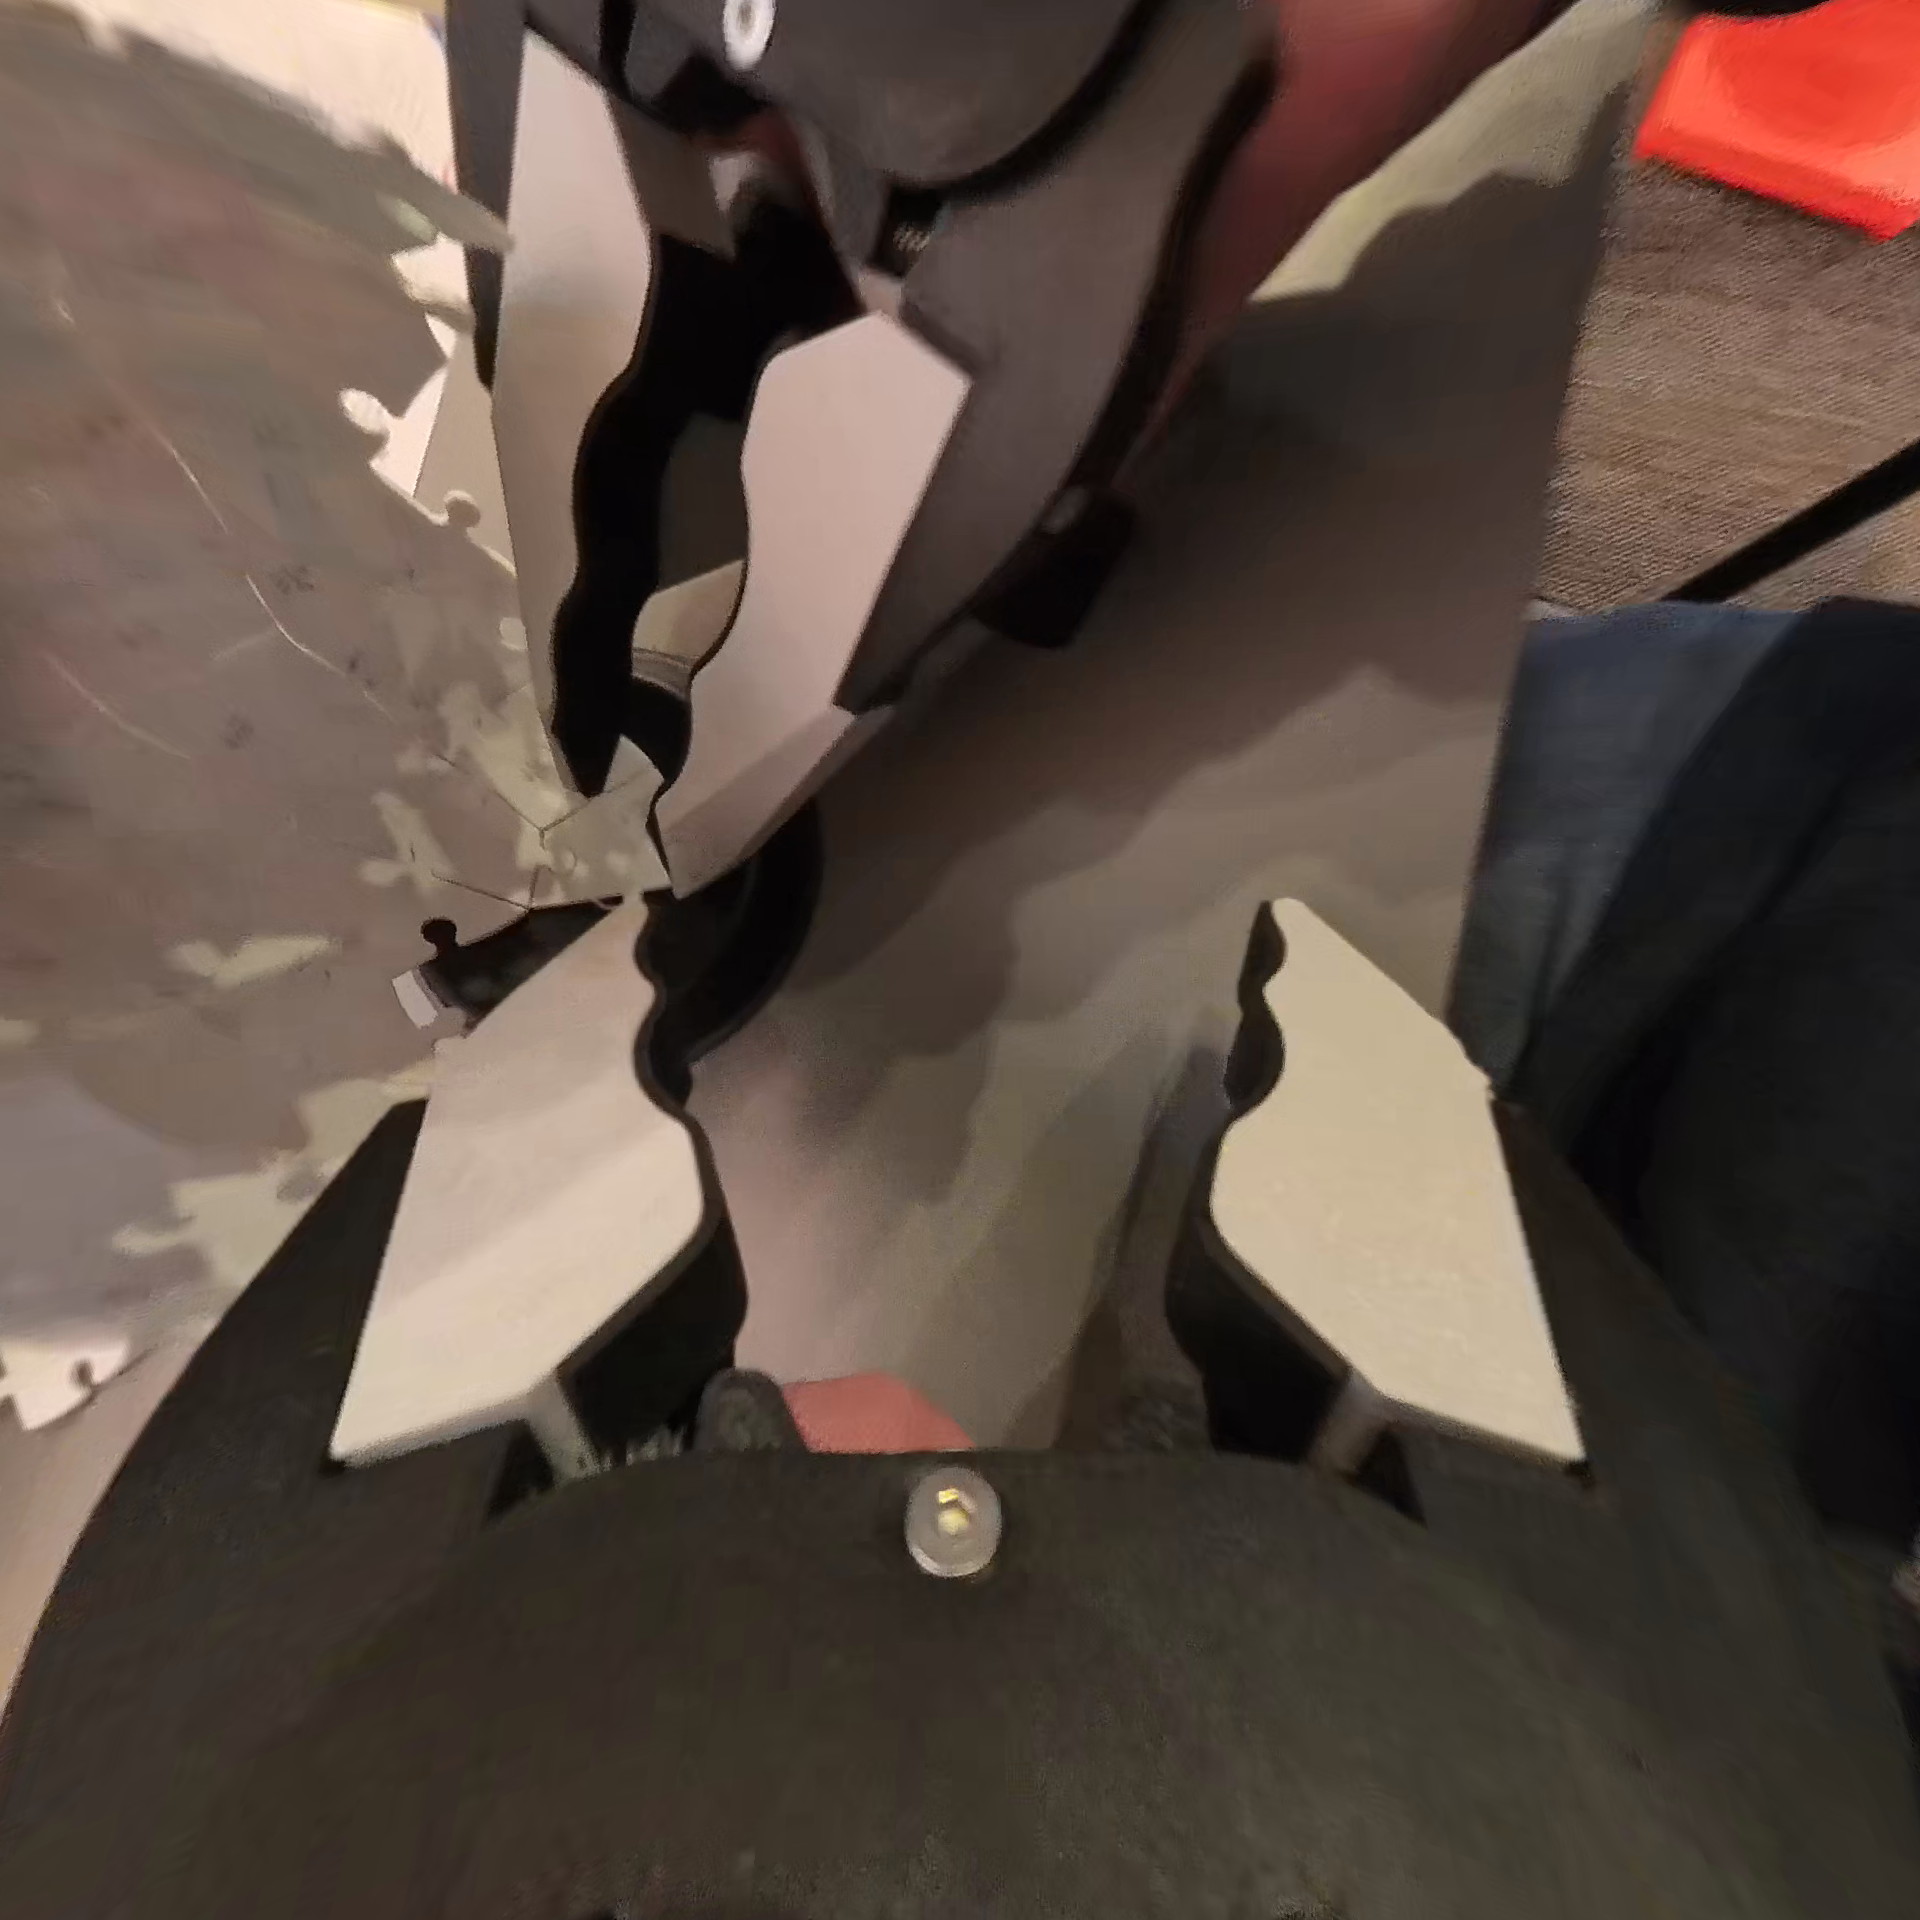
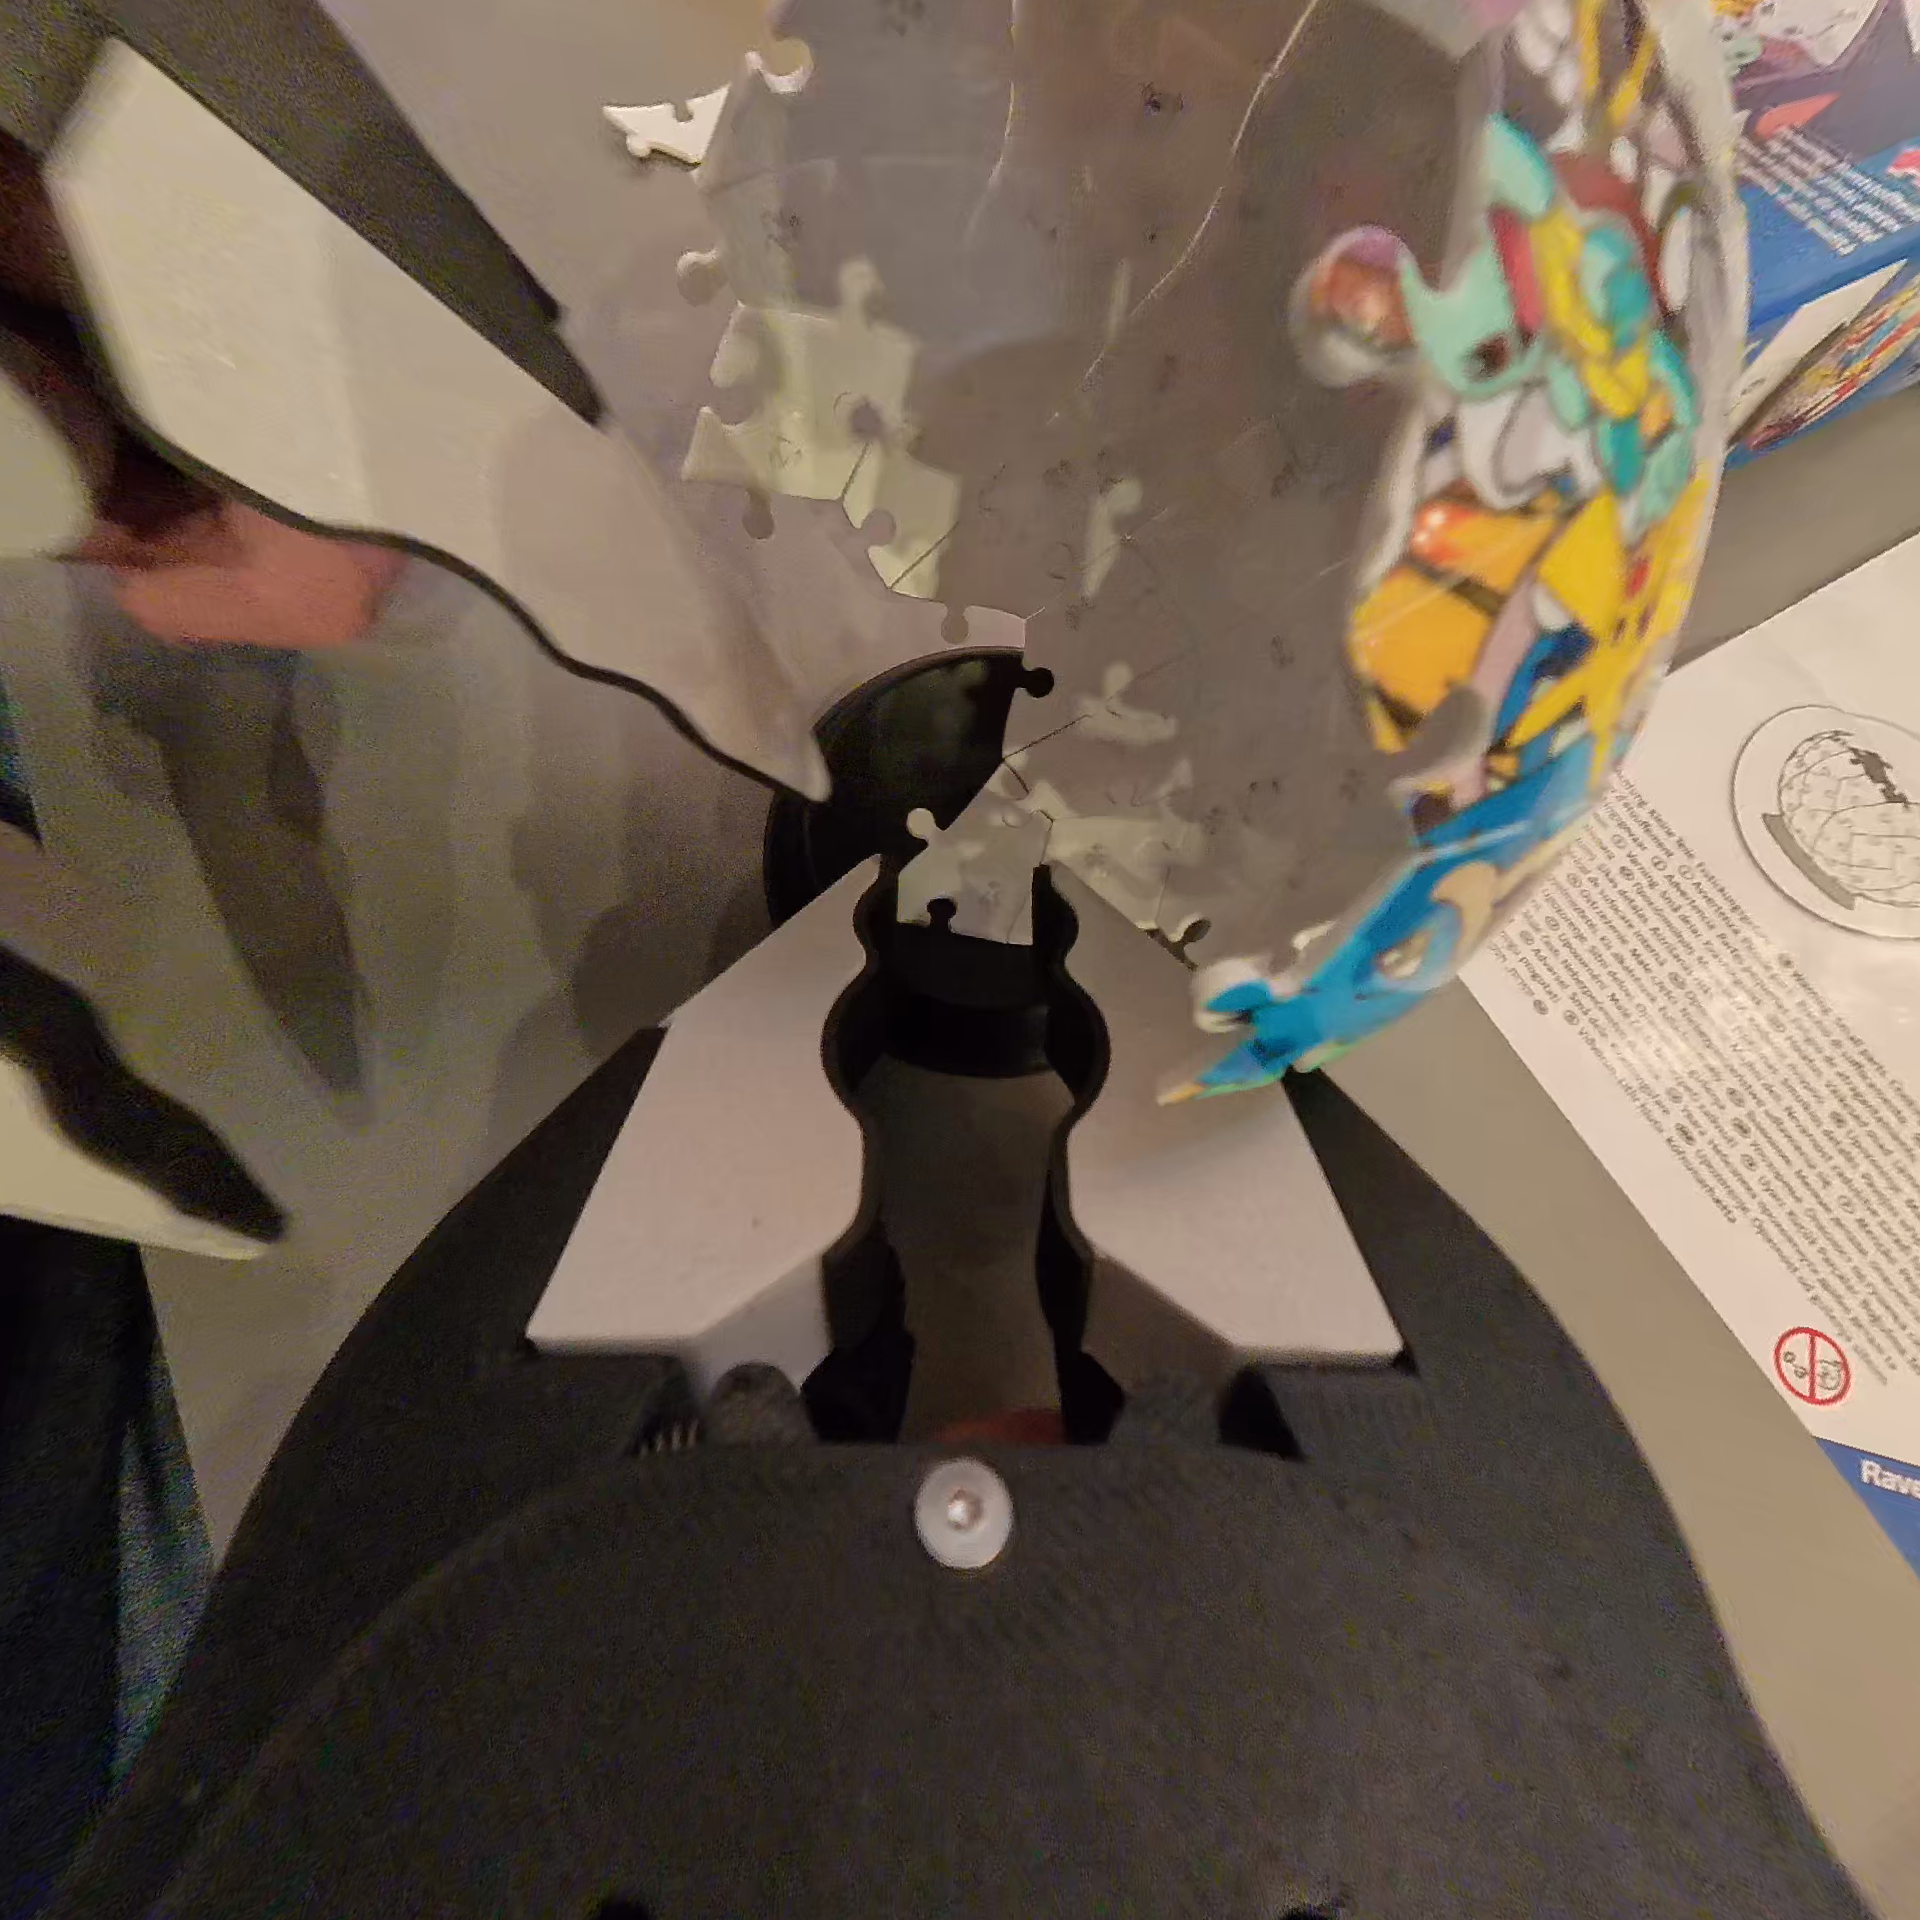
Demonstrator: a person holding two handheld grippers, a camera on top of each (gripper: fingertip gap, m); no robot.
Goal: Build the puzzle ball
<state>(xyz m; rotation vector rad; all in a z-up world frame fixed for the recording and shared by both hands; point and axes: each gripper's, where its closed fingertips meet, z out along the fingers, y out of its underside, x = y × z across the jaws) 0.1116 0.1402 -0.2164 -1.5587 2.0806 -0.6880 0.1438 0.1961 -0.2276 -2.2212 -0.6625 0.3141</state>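
The partly built puzzle ball (image 2: 1174, 436) is an open shell, grey inside and brightly coloured outside, standing over a black stand (image 2: 904, 727). My right gripper (image 2: 966, 883) is shut on a pale puzzle piece (image 2: 961, 873) at the shell's lower open edge. In the left wrist view the shell (image 1: 208, 623) is at the left, and the right gripper (image 1: 634, 800) comes down from above with the piece (image 1: 597, 836) at its tips. My left gripper (image 1: 956, 935) is open and empty, with its left fingertip (image 1: 634, 935) beside the stand (image 1: 748, 966). Its fingers (image 2: 416, 436) enter the right wrist view from the left.
A printed instruction sheet (image 2: 1714, 1039) lies on the grey table (image 2: 1558, 1299) to the right, with the blue puzzle box (image 2: 1829, 229) behind it. A loose white piece (image 2: 665, 130) lies behind the ball. Off the table edge are a person's blue-clad leg (image 1: 1714, 935) and a red object (image 1: 1787, 114) on the carpet.
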